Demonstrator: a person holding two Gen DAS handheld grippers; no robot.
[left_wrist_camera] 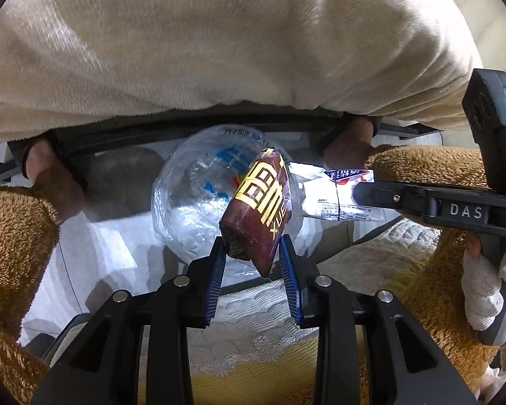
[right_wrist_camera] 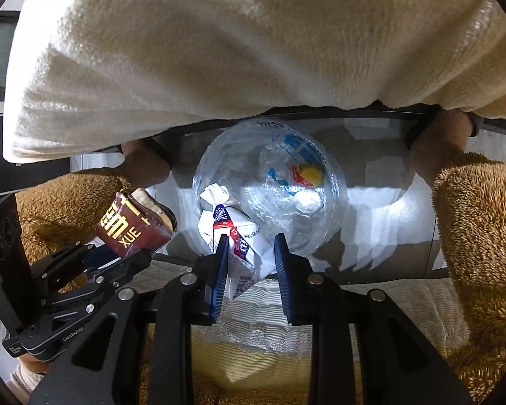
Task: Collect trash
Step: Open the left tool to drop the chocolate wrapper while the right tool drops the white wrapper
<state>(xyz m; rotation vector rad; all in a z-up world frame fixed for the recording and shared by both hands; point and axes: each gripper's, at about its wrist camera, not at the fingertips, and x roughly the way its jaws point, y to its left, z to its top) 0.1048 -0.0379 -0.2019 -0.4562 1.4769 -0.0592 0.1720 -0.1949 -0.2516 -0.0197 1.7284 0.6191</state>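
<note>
My left gripper (left_wrist_camera: 253, 246) is shut on a dark red wrapper with gold letters (left_wrist_camera: 258, 209), held above the open mouth of a clear plastic bag (left_wrist_camera: 199, 195). The wrapper also shows in the right wrist view (right_wrist_camera: 131, 226), left of the bag. My right gripper (right_wrist_camera: 249, 246) is shut on a white carton with red and blue print (right_wrist_camera: 239, 236), held over the near rim of the bag (right_wrist_camera: 286, 185). In the left wrist view the right gripper (left_wrist_camera: 364, 195) comes in from the right with the carton (left_wrist_camera: 340, 192). A red and yellow item (right_wrist_camera: 308, 173) lies inside the bag.
A person in a cream fleece top (left_wrist_camera: 219, 33) and brown fleece trousers (right_wrist_camera: 482, 222) stands close behind the bag. A white and yellow quilted cover (right_wrist_camera: 253, 330) lies below the grippers. A dark rail (left_wrist_camera: 185, 131) runs behind the bag.
</note>
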